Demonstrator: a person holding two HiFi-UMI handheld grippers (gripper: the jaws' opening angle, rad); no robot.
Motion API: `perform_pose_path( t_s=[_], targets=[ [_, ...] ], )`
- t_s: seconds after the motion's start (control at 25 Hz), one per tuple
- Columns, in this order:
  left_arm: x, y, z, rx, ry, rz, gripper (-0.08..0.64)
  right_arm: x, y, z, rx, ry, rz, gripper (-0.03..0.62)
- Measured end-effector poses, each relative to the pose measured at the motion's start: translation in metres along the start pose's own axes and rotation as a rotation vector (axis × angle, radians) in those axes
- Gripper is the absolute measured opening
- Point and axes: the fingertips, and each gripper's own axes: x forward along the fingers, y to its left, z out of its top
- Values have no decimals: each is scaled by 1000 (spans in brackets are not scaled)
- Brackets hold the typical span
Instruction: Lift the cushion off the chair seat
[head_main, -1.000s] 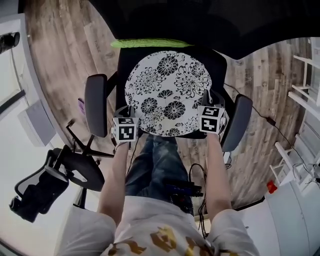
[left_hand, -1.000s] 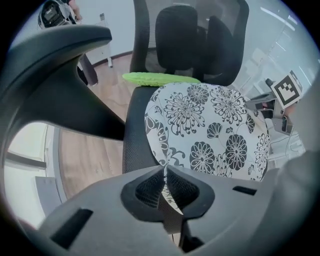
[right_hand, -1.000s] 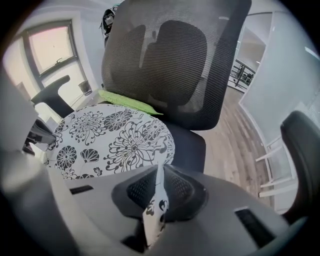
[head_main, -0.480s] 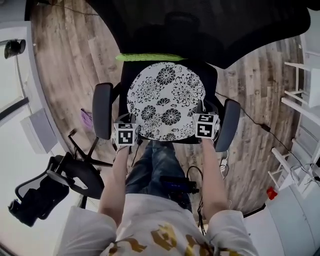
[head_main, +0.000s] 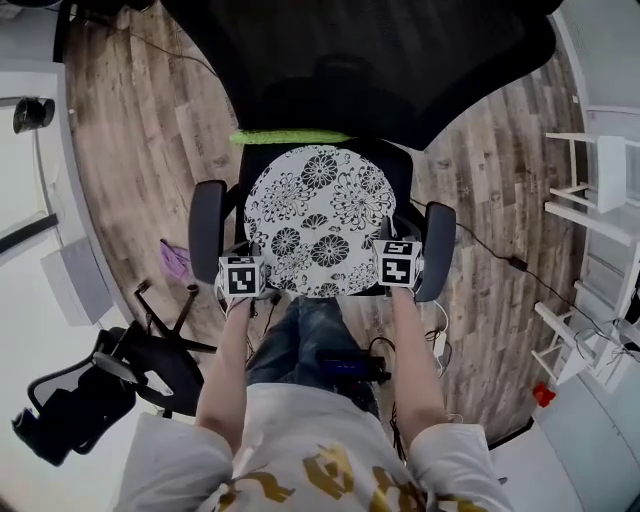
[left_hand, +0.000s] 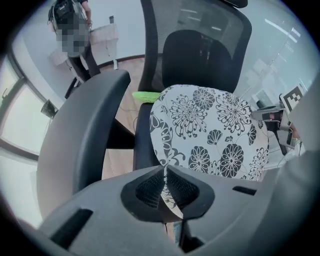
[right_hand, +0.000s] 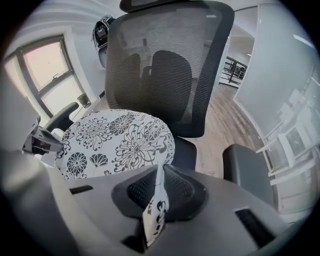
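A round white cushion (head_main: 318, 218) with a black flower print hangs just above the black office chair's seat (head_main: 398, 160), held by its near edge on both sides. My left gripper (head_main: 252, 260) is shut on the cushion's near-left edge, and fabric is pinched between its pads (left_hand: 166, 192). My right gripper (head_main: 388, 252) is shut on the near-right edge, with a fold of fabric showing between its pads (right_hand: 157, 195). In the left gripper view the cushion (left_hand: 210, 130) tilts up clear of the seat. The right gripper view shows the cushion (right_hand: 117, 140) before the mesh backrest (right_hand: 165, 65).
Armrests (head_main: 206, 230) (head_main: 439, 250) flank the cushion close to both grippers. A green strip (head_main: 290, 136) lies at the seat's back. Another black chair (head_main: 110, 370) lies at lower left, a purple item (head_main: 175, 262) and a cable (head_main: 490, 250) on the wood floor. White shelving (head_main: 600, 190) stands right.
Both grippers have risen together with the cushion's near edge in them, and the cushion has come up off the seat. The grips have not changed.
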Motion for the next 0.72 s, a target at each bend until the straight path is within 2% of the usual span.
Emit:
perform_pose_path(
  t_s=[0.36, 0.56, 0.72],
  targets=[
    [-35, -5, 10, 4, -35, -13, 20, -43, -10, 2, 21, -18, -25, 32],
    [-57, -6, 20, 15, -61, -54, 20, -66, -10, 9, 52, -50, -33, 32],
    [-73, -12, 34, 49, -86, -70, 20, -86, -13, 15, 69, -83, -35, 32]
  ],
)
